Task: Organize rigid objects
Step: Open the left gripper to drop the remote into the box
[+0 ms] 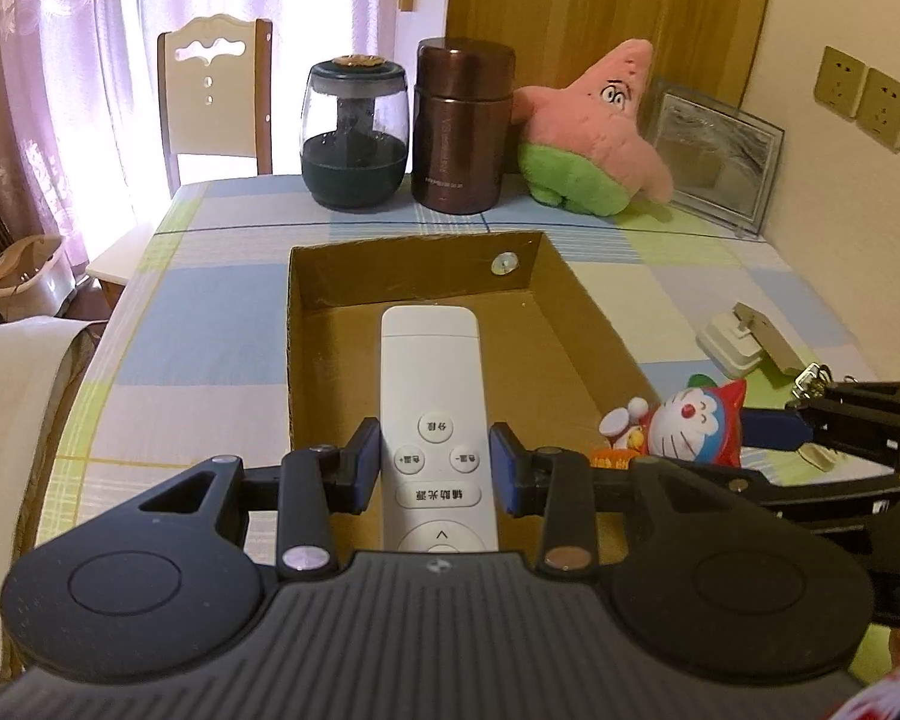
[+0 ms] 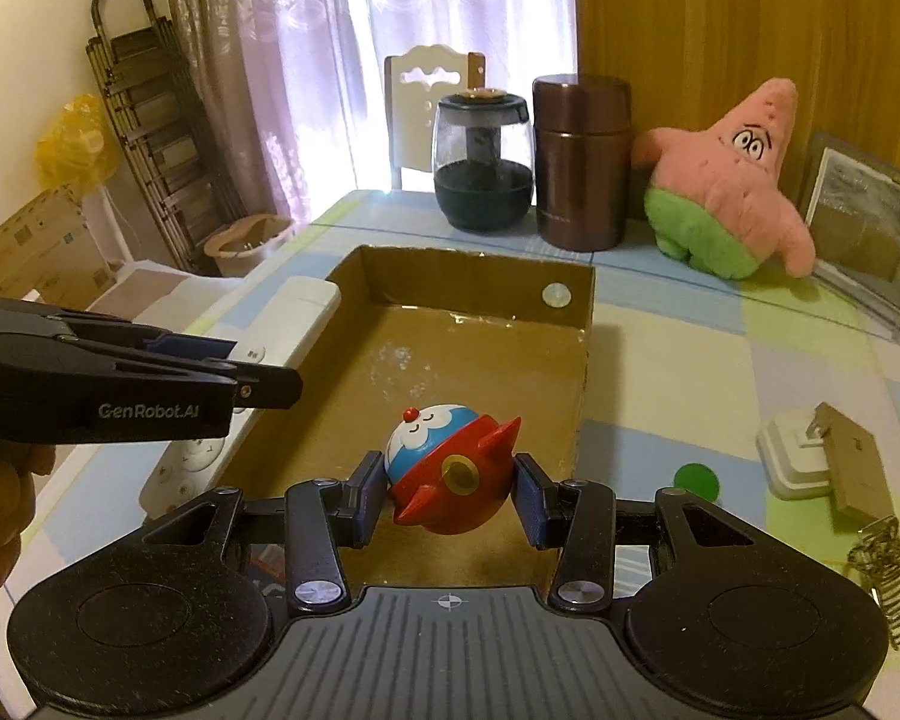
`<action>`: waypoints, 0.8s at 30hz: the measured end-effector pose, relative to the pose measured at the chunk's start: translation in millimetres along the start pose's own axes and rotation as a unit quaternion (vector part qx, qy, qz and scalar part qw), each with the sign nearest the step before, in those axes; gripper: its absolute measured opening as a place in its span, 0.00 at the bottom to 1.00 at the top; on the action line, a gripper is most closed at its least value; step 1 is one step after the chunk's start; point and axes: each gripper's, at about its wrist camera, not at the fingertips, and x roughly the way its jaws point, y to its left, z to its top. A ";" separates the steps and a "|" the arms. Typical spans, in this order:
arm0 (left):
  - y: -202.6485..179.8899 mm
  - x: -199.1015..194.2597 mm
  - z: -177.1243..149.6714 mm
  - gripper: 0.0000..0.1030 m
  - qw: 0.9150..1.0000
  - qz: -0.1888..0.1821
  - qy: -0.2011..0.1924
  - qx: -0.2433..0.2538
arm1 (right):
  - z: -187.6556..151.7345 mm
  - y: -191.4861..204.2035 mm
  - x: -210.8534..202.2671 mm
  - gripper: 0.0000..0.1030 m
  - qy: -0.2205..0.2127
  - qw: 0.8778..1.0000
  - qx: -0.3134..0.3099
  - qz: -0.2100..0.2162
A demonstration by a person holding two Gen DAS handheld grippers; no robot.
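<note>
Currently the white remote [image 1: 439, 420] is pinched by the left gripper [image 1: 437, 468], its long axis running toward the far wall of the cardboard box [image 1: 414, 264] below. Alongside, the cat toy [image 2: 450, 471] is clamped in the right gripper [image 2: 448, 495] above the box's near edge, ready to be lowered.

A white remote control [image 1: 439, 420] — slim and long, with round and oval buttons bearing printed characters — is clamped at its button end, its far end reaching out over the open cardboard box [image 1: 414, 276]. The box is shallow, brown and rectangular, with a small round silver disc on its far inner wall. A rounded toy figure [image 2: 450, 474] — blue-and-white face, red body with pointed fins, a gold ring on its side — is gripped over the box's near edge.
</note>
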 end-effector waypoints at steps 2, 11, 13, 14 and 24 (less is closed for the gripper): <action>1.5 4.7 0.5 0.32 1.000 -0.001 -0.001 -0.002 | 0.2 -1.1 5.0 0.41 0.002 1.000 0.002 0.002; 2.0 24.3 0.1 0.32 1.000 0.007 0.010 0.001 | -1.5 -3.7 16.6 0.41 0.008 1.000 0.010 0.005; 1.9 26.9 -0.5 0.33 1.000 0.015 0.014 0.000 | -1.6 -4.4 17.2 0.41 0.008 1.000 0.010 0.004; 1.9 27.0 -0.8 0.41 1.000 0.021 0.014 0.000 | -1.3 -4.8 17.2 0.41 0.008 1.000 0.011 0.004; 5.3 18.2 -4.9 0.50 1.000 0.020 0.007 -0.006 | -1.6 -3.8 15.1 0.41 0.007 1.000 0.013 0.005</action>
